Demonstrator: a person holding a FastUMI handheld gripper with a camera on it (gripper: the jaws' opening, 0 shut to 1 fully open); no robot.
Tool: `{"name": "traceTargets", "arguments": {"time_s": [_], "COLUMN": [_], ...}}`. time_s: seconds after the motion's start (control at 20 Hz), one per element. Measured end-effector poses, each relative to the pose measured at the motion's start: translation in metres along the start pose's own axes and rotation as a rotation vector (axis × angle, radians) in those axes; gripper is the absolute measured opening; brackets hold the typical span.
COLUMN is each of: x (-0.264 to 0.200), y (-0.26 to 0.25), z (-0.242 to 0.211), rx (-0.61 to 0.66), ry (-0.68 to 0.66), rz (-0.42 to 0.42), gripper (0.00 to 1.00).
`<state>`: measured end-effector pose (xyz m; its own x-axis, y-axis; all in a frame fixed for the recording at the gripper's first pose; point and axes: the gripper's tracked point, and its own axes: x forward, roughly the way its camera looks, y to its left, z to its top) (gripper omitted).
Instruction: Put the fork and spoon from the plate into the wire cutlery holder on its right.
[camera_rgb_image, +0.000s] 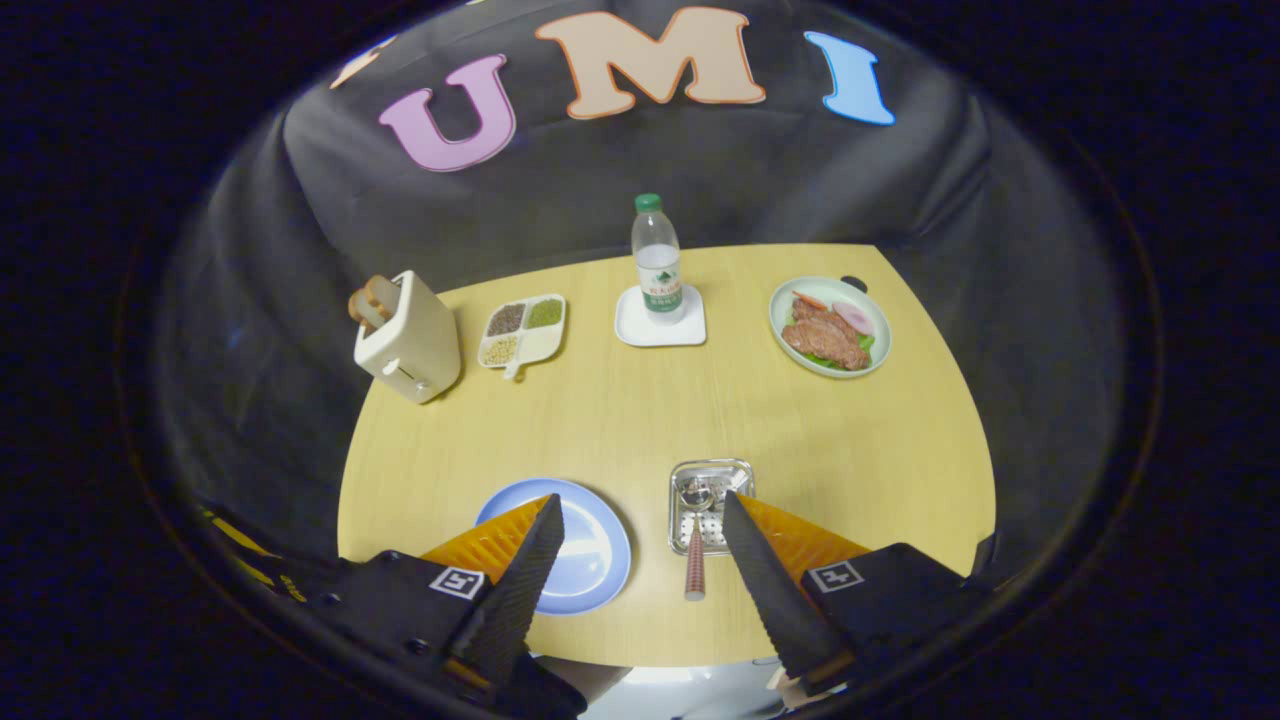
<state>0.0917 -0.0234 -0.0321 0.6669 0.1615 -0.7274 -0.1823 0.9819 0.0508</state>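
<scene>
A blue plate (590, 555) lies near the table's front edge, partly behind my left finger; the part of it that shows is bare. To its right stands the shiny metal cutlery holder (712, 470). A spoon (695, 570) lies in it, bowl inside and red-striped handle sticking out over the near rim toward me. Whether a fork lies in the holder too is unclear. My gripper (640, 500) hangs above the table's front, open, with nothing between its fingers. The left fingertip is over the plate and the right fingertip over the holder's right side.
The yellow table (620, 420) also carries a cream toaster (408, 340) with bread at the far left, a divided dish of grains (522, 332), a water bottle (656, 258) on a white coaster, and a plate of meat (830, 326) at the far right.
</scene>
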Motion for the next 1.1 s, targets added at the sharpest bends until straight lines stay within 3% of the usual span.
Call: {"name": "traceTargets", "arguments": {"time_s": [0.35,0.75,1.0,1.1], "x": [-0.061,-0.107,-0.106,-0.105], "y": [0.038,0.045,0.061,0.074], "z": [0.053,0.08,0.059,0.055], "rx": [0.115,0.074,0.024,0.031], "ry": [-0.368,-0.81,-0.866,-0.896], "rz": [0.06,-0.077,-0.136,-0.122], "gripper": [1.0,1.0,0.99,0.99]}}
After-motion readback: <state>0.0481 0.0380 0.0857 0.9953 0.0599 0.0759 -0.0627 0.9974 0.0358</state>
